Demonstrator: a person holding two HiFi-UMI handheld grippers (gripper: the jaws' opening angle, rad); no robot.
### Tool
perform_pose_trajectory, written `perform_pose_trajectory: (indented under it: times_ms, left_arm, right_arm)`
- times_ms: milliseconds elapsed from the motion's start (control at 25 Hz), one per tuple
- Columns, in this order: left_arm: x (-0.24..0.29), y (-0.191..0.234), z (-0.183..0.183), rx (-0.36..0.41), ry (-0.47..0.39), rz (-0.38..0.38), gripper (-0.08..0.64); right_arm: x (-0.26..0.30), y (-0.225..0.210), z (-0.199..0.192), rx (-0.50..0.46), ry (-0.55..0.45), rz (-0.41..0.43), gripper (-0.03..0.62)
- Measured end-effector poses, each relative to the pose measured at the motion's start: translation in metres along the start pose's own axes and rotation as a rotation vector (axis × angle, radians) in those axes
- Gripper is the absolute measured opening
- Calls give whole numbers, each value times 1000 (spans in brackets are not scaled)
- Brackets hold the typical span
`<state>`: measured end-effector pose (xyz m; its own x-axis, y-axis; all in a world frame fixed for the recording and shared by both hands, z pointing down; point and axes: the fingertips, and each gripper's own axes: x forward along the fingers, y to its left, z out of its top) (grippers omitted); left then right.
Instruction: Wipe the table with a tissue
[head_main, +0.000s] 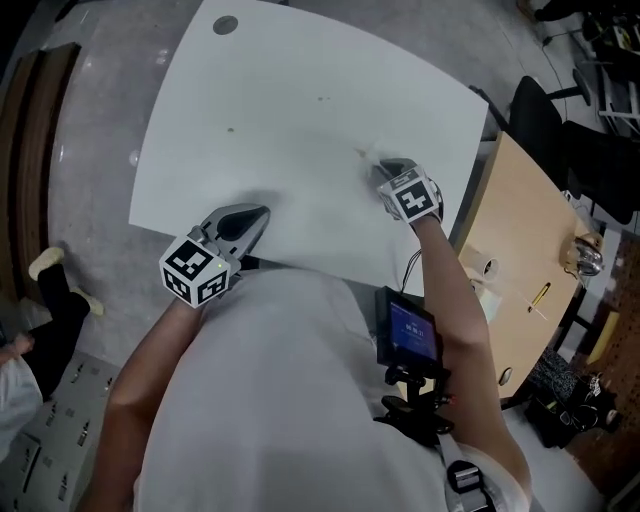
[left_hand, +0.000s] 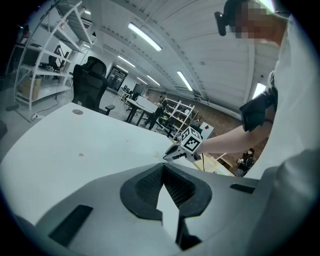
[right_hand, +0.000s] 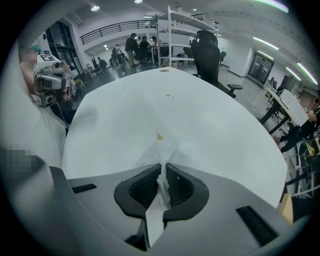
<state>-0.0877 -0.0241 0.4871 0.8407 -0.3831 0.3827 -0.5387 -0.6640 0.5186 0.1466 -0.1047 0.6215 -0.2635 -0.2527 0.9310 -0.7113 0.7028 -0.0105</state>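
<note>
at the left, the grey left gripper (head_main: 250, 218) with its black-and-white marker cube sits over the near edge of the white, round-cornered table (head_main: 300, 90), its jaws closed tip to tip with nothing between them. further right, a small yellow crumb (right_hand: 159, 136) lies on the tabletop just beyond the crumpled white tissue (right_hand: 161, 149), which is pressed onto the surface. the right gripper (right_hand: 164, 169) points steeply down, clenched on that tissue, a strip of it running back between the pads.

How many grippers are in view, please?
2. Left gripper is at the table's near edge, empty; right gripper is to its right, shut on the tissue. None seems hidden.
</note>
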Motion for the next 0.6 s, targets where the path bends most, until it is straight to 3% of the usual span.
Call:
perform_pose_trajectory:
  times_ms: [600]
  left_arm:
    - [-14,14,-9,-32,-16,17,6]
  right_arm:
    - [19,8,41,-24,33,-16,32]
